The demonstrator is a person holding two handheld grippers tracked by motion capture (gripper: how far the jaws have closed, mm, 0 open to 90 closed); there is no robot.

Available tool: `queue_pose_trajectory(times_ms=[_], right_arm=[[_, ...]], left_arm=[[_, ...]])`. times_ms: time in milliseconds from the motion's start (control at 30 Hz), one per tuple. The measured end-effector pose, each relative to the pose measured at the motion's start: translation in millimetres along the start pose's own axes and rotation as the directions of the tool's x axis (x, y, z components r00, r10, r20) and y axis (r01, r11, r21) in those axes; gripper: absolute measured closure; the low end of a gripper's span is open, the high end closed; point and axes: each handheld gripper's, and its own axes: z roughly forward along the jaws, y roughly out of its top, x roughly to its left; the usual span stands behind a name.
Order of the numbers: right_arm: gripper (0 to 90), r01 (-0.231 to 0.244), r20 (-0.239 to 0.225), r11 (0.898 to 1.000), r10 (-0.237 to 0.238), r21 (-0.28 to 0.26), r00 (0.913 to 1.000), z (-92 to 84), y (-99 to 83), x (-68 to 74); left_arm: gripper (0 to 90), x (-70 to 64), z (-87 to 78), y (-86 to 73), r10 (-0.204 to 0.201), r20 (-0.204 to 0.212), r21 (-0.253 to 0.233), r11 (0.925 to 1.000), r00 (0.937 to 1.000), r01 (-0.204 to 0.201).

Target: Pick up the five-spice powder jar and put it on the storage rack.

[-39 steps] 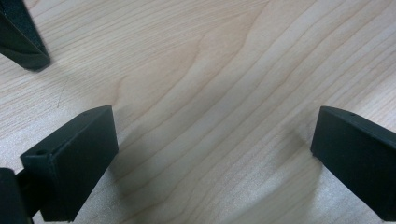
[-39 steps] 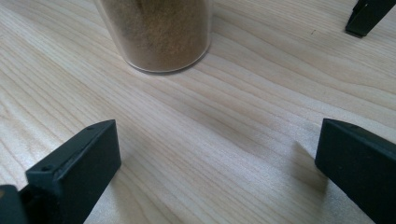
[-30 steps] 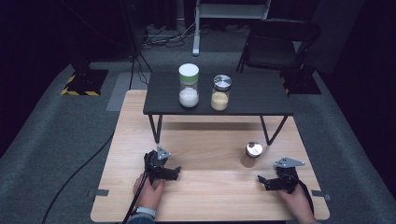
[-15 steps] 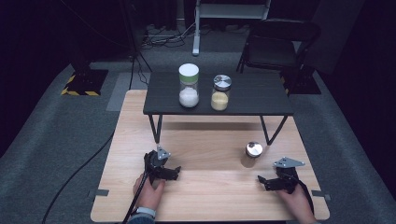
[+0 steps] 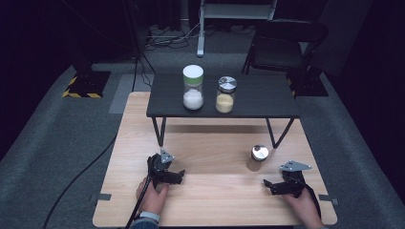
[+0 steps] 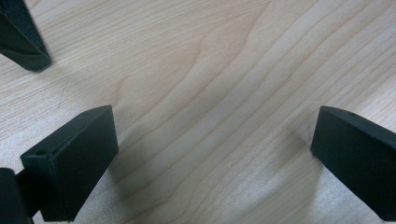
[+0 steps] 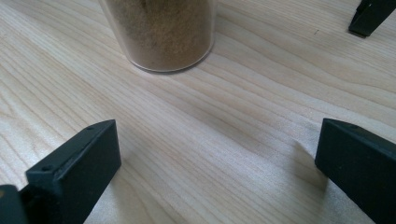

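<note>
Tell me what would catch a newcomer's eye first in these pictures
Two jars stand side by side on the small black table at the far end of the wooden table: a white-lidded jar of white powder and, to its right, a silver-lidded jar of yellow powder. A third jar of brown powder stands lower down on the wood, just ahead of the open right gripper. The left gripper rests open on bare wood.

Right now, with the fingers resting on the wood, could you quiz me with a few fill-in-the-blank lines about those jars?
1. The black shelf carries ____ jars.
2. The jar with the white lid holds ____ powder.
3. The jar on the wooden table stands nearest the ____ gripper.
4. The left gripper has its fingers ____, holding nothing.

Missing words: two; white; right; open
</note>
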Motion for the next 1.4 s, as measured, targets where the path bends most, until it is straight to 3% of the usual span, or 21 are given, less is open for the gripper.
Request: queue_pose_trajectory(times_ms=[733,900,967,1100,1267,1367,1400], right_arm=[[1.7,0.003,-0.007,1.0,-0.003,-0.007,1.0,-3.2,-3.6,-0.5],[1.7,0.018,-0.006,0.995,-0.019,-0.099,0.9998,-13.4,-13.6,1.1],[1.7,0.025,-0.002,0.987,-0.026,-0.162,0.9997,-19.5,-19.6,3.1],[1.4,0.037,0.008,0.958,-0.036,-0.286,0.9993,-31.7,-32.0,7.5],[1.4,0.041,0.012,0.909,-0.04,-0.415,0.9991,-44.6,-46.9,10.6],[1.4,0.042,0.012,0.886,-0.041,-0.461,0.9991,-48.7,-52.0,12.1],[1.4,0.04,0.01,0.884,-0.04,-0.467,0.9991,-48.8,-52.6,12.3]], left_arm=[[0.5,0.1,0.0,0.0,0.0,0.0,0.0,1.0,1.0,0.0],[0.5,0.2,0.0,0.0,0.0,0.0,0.0,1.0,1.0,0.0],[0.5,0.2,0.0,0.0,0.001,0.0,0.0,1.0,1.0,-0.001],[0.5,0.2,0.0,0.0,0.0,0.0,0.0,1.0,1.0,0.0],[0.5,0.2,0.0,0.0,0.0,0.0,0.0,1.0,1.0,0.0],[0.5,0.2,0.0,0.0,0.0,0.0,0.0,1.0,1.0,0.0],[0.5,0.2,0.0,0.0,0.0,0.0,0.0,1.0,1.0,0.0]])
